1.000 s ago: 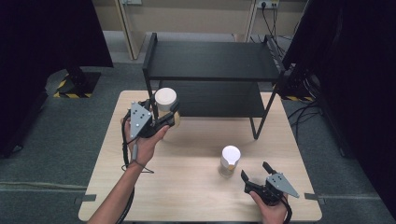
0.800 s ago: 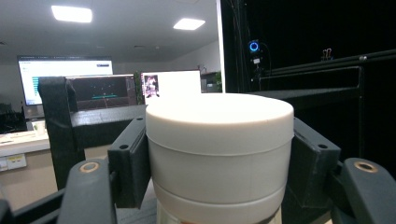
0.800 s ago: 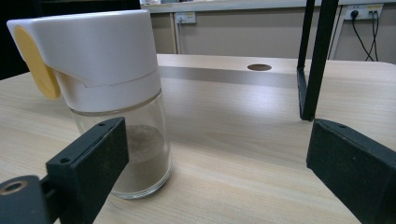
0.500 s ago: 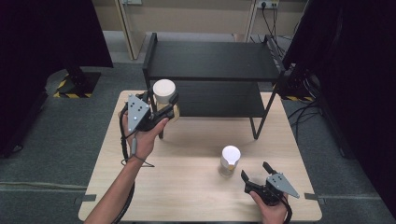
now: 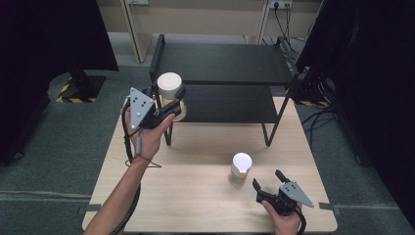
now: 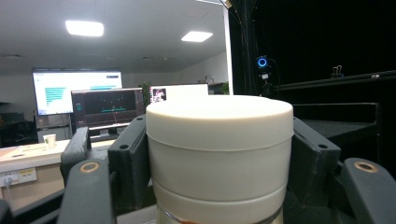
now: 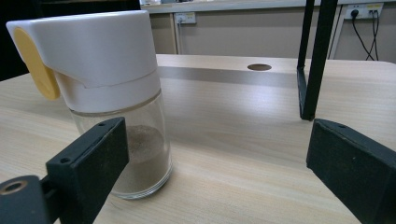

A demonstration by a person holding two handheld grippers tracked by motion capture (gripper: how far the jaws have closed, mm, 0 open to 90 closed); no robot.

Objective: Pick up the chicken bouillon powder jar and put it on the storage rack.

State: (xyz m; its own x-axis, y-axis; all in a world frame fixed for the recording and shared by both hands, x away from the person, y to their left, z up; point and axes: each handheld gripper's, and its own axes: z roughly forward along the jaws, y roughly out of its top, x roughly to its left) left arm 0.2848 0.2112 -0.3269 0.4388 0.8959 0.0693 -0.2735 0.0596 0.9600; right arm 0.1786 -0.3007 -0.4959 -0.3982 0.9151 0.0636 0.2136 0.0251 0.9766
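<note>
A: The left gripper (image 5: 169, 100) is clamping the white-lidded jar (image 6: 219, 154) in the air beside the black shelf (image 5: 222, 63).

B: Keeping it upright is helping. The right gripper (image 5: 274, 188) is resting with jaws apart near the 2nd jar (image 7: 105, 93).

Cream-white jar lid (image 6: 219, 121) — black shelf (image 5: 222, 63)

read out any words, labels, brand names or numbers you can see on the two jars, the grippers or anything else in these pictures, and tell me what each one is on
No text can be read anywhere.
Jar with the white lid, held in the left gripper: no label shows.
Shaker jar on the table, ahead of the right gripper: no print on its white cap or glass.
Screens far off in the left gripper view: writing too small and blurred to read.
</note>
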